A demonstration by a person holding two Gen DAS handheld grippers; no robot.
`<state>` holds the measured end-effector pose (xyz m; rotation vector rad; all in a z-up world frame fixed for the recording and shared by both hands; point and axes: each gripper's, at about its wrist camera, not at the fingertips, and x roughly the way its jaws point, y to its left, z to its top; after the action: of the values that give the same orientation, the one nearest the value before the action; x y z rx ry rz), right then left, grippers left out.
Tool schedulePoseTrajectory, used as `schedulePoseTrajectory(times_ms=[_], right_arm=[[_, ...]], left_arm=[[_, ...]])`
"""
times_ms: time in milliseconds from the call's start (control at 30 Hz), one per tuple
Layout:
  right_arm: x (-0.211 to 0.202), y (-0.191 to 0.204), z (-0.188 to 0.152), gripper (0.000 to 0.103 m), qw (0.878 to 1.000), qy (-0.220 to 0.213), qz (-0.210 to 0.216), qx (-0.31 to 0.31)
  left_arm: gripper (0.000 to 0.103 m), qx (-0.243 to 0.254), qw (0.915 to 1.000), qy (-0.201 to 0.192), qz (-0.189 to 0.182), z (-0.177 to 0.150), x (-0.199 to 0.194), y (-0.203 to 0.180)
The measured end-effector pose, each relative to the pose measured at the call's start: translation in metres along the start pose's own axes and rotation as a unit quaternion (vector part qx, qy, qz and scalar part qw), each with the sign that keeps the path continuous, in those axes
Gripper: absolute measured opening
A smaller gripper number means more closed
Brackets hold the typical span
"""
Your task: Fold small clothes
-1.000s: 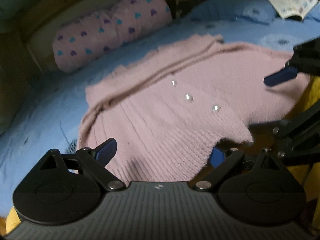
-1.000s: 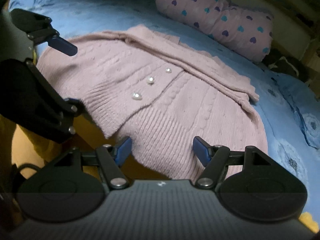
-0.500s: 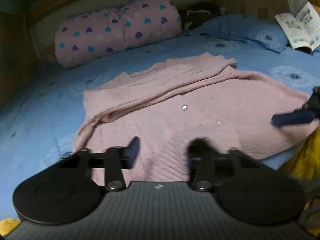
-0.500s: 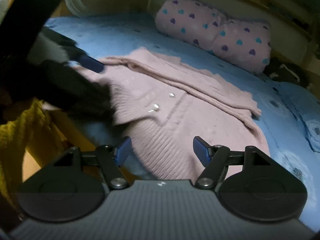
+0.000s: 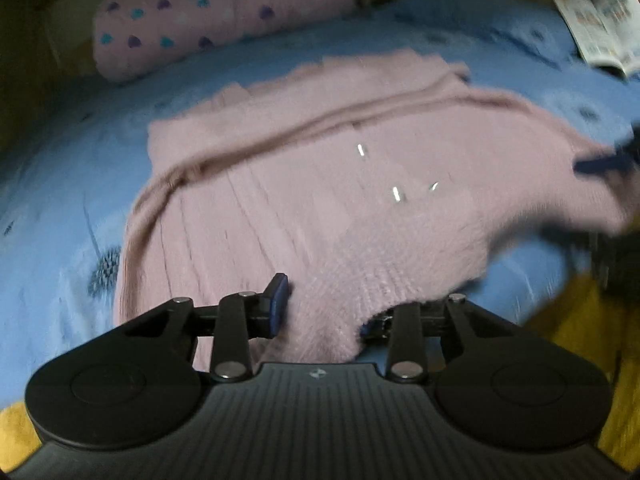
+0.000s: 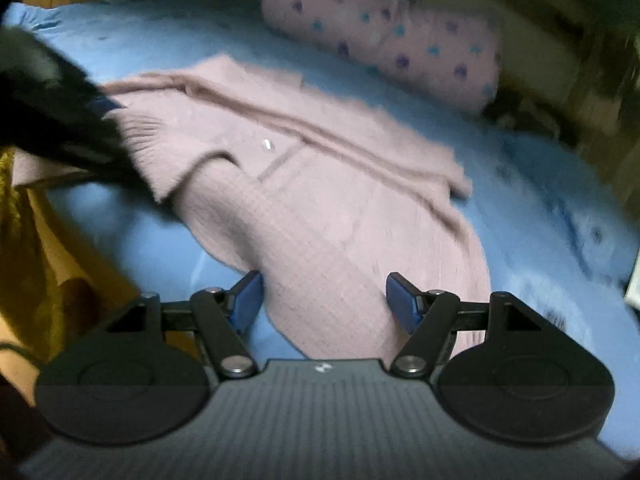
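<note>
Cardigan [image 5: 304,200]: pale pink knit w/ ribbed hem, shiny silver-white buttons [image 5: 396,194]. Bedsheet [image 5: 72,184]: light blue, darker blue floral print. Bolster pillow [image 5: 216,12]: pink w/ teal + purple hearts. Gripper pads [image 6: 246,300]: dark blue; bodies black. Cloth [image 6: 36,248] at bed edge: mustard yellow.

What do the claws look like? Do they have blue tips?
Yes. Each claw, left and right, has two dark blue fingertips on thin black linkage arms with silver rivets. Those join round black discs beside a grey ribbed body bearing a small white logo. No cables or sleeves show.
</note>
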<state>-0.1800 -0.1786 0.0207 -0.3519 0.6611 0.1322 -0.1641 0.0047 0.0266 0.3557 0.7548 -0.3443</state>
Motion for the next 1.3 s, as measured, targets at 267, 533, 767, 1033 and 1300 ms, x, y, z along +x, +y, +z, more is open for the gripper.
schedulePoseTrajectory(times_ms=[267, 533, 767, 1033, 1300], right_arm=[[0.000, -0.041, -0.006, 0.069, 0.998, 0.049, 0.017, 0.047], [0.003, -0.035, -0.009, 0.068, 0.998, 0.036, -0.002, 0.053], [-0.001, -0.041, -0.010, 0.057, 0.998, 0.027, 0.004, 0.058], [-0.001, -0.038, -0.002, 0.017, 0.997, 0.012, -0.006, 0.075], [-0.010, -0.046, 0.018, 0.014, 0.995, -0.042, -0.024, 0.090]], left_arm=[[0.058, 0.020, 0.9986, -0.010, 0.048, -0.015, -0.005, 0.000], [0.074, 0.012, 0.9963, -0.027, 0.081, -0.019, -0.004, 0.002], [0.086, -0.019, 0.9961, -0.024, 0.083, -0.016, 0.004, 0.012], [0.074, -0.038, 0.9967, -0.024, 0.068, -0.013, 0.003, 0.019], [0.018, -0.066, 0.9953, -0.058, 0.041, 0.003, -0.008, 0.027]])
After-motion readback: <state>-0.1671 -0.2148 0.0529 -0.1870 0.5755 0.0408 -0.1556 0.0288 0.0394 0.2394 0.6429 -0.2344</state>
